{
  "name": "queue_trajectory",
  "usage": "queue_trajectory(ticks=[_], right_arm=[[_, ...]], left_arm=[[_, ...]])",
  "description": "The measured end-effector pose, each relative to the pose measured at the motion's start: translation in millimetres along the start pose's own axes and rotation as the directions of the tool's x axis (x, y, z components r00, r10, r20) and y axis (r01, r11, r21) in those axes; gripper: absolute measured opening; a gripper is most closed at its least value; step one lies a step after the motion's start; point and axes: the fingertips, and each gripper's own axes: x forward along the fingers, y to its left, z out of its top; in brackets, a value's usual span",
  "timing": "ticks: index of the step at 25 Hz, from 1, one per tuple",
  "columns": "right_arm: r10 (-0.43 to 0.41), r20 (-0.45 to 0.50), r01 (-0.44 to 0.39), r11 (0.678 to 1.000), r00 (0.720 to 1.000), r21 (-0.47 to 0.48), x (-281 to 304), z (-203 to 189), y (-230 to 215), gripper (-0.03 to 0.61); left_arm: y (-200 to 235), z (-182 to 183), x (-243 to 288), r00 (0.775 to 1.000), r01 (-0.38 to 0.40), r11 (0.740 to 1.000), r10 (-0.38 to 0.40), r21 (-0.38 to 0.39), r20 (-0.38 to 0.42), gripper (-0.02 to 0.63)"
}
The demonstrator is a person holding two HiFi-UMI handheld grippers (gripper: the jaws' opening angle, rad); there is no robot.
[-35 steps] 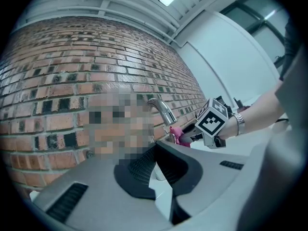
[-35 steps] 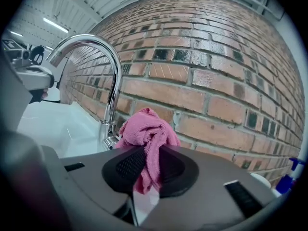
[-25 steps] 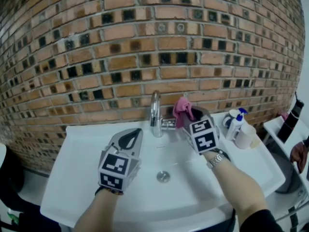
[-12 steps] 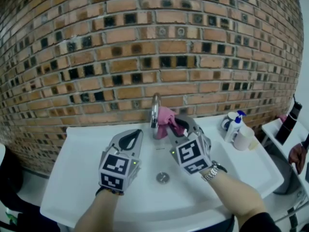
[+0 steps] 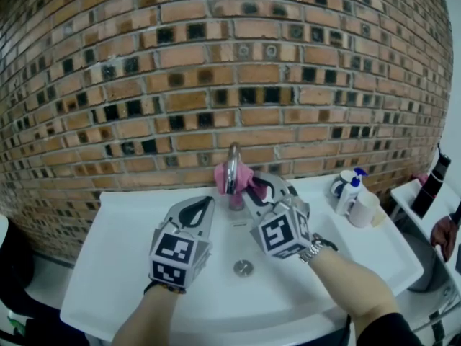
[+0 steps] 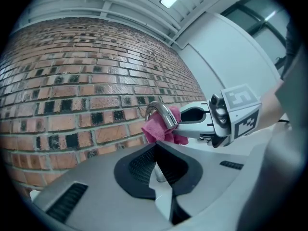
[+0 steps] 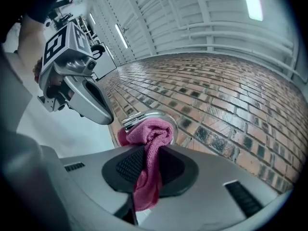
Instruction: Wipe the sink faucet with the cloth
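The chrome faucet (image 5: 231, 166) rises at the back of the white sink (image 5: 137, 265). My right gripper (image 5: 250, 185) is shut on a pink cloth (image 5: 243, 174) and presses it against the faucet's right side. In the right gripper view the cloth (image 7: 148, 158) hangs between the jaws and bunches against the curved spout (image 7: 144, 116). My left gripper (image 5: 204, 202) hovers over the basin left of the faucet, shut with nothing in it. From the left gripper view I see the spout (image 6: 161, 113), the cloth (image 6: 160, 130) wrapped behind it and the right gripper (image 6: 226, 117).
A brick wall (image 5: 216, 71) stands right behind the faucet. The drain (image 5: 243, 267) sits mid-basin. A spray bottle (image 5: 350, 186) and a white cup (image 5: 366, 206) stand on the sink's right rim; a dark bottle (image 5: 434, 179) is farther right.
My right gripper has carried the cloth leftward from the right of the faucet onto the spout and rolled as it went. The left gripper has stayed still.
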Motion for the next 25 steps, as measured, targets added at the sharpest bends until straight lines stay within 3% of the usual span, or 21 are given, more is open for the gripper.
queue_trajectory(ticks=[6, 15, 25], right_arm=[[-0.017, 0.026, 0.018, 0.999, 1.0, -0.038, 11.2, 6.0, -7.0, 0.067], [-0.066, -0.005, 0.066, 0.998, 0.998, 0.026, 27.6, 4.1, -26.5, 0.067], [-0.064, -0.065, 0.071, 0.991, 0.996, 0.113, 44.5, -5.9, -34.0, 0.068]], left_arm=[[0.8, -0.2, 0.3, 1.0, -0.004, 1.0, 0.004, 0.001, 0.001, 0.005], [2.9, 0.2, -0.2, 1.0, -0.006, 1.0, 0.006, -0.004, -0.001, 0.005], [4.6, 1.3, -1.1, 1.0, -0.012, 1.0, 0.012, -0.008, 0.0, 0.005]])
